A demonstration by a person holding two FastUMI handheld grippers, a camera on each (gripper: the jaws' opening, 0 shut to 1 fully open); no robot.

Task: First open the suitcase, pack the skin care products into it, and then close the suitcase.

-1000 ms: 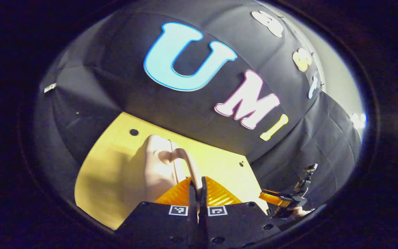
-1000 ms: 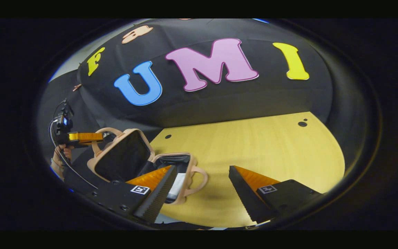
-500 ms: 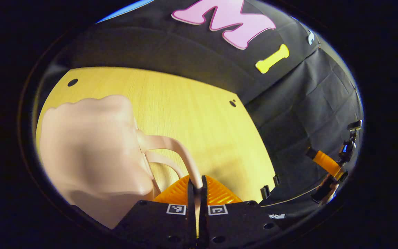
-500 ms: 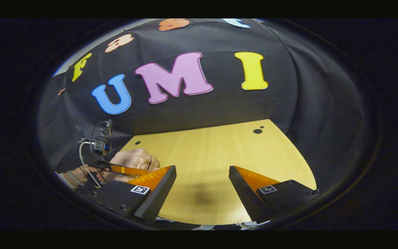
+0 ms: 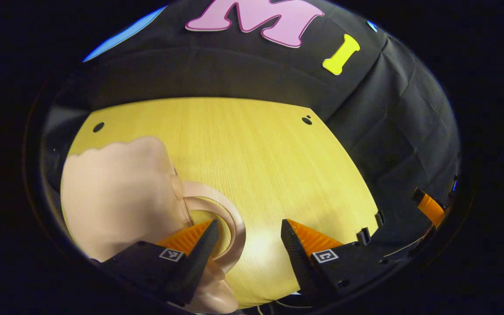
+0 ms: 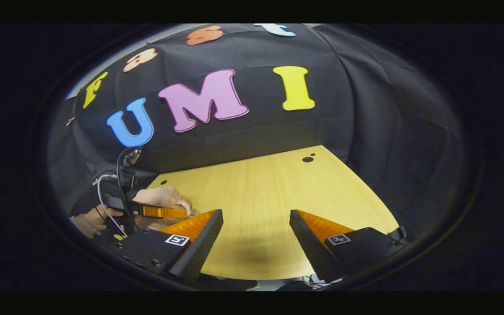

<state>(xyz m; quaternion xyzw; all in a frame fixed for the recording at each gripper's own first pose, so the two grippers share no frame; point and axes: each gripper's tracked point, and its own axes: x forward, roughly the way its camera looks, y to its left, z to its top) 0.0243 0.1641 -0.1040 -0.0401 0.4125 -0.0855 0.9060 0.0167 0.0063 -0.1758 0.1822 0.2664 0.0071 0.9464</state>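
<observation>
Left gripper view, nearest first: the left gripper [image 5: 245, 238] has its two fingers spread wide apart, nothing pressed between them. One finger [image 5: 199, 249] sits right at the loop of a carry handle [image 5: 230, 221], its tip lying over the hole of the loop; whether it touches I cannot tell. The other finger [image 5: 293, 245] hangs over bare wood. Count the handles: two pale loops, one curving behind the other, both arching off the suitcase toward the middle of the tabletop.

The suitcase [image 5: 116, 197] itself: one small, pale pink case, shut, lying flat on the left part of the tabletop [image 5: 256, 153]. Its handle edge faces the left gripper's fingers; its long axis I cannot judge through the fisheye bend. Farther right, at the view's edge, a sliver of the right gripper [image 5: 429, 205].

Over to the right gripper view: the right gripper [image 6: 256, 232] is also released, two fingers well apart above bare tabletop, gripping nothing. Beyond them to the left, the left gripper shows side-on, held by a hand [image 6: 92, 218], its fingers [image 6: 162, 212] reaching level across the suitcase, which peeks out pale behind them. Two dark holes mark the tabletop's far corners, and behind stands the black cloth wall [image 6: 365, 109].
</observation>
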